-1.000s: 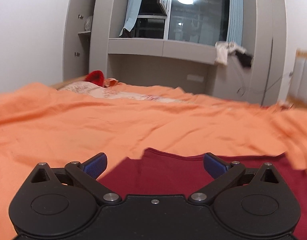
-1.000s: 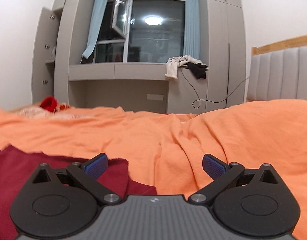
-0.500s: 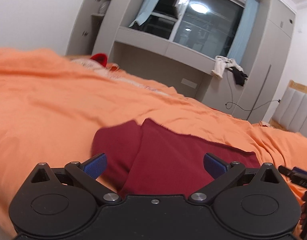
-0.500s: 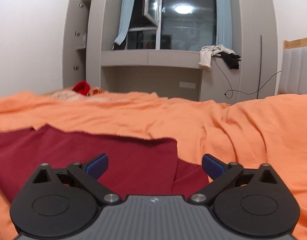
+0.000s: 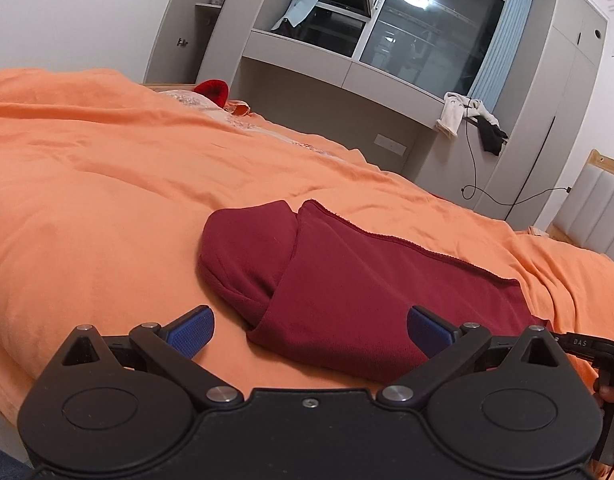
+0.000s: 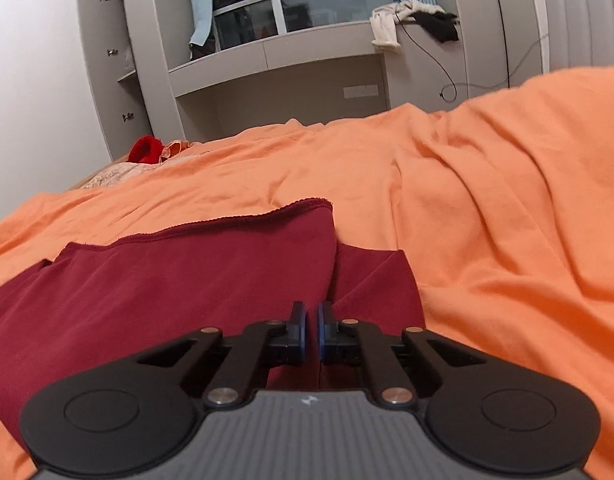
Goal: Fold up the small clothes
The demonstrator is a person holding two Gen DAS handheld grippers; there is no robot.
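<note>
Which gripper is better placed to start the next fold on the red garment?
Right, probably. The right gripper has just been closing, with the near edge of the dark red garment between its pads. The left gripper is open, nothing clamped, the garment's folded corner lying between its fingers.

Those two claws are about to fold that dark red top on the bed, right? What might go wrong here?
1. The right gripper has just closed low on the dark red garment; whether it caught cloth is unclear, so it may lift nothing.
2. The left gripper is open, gripping nothing, so a one-sided pull could skew the fold.
3. The soft orange bedcover could get pinched too.
</note>
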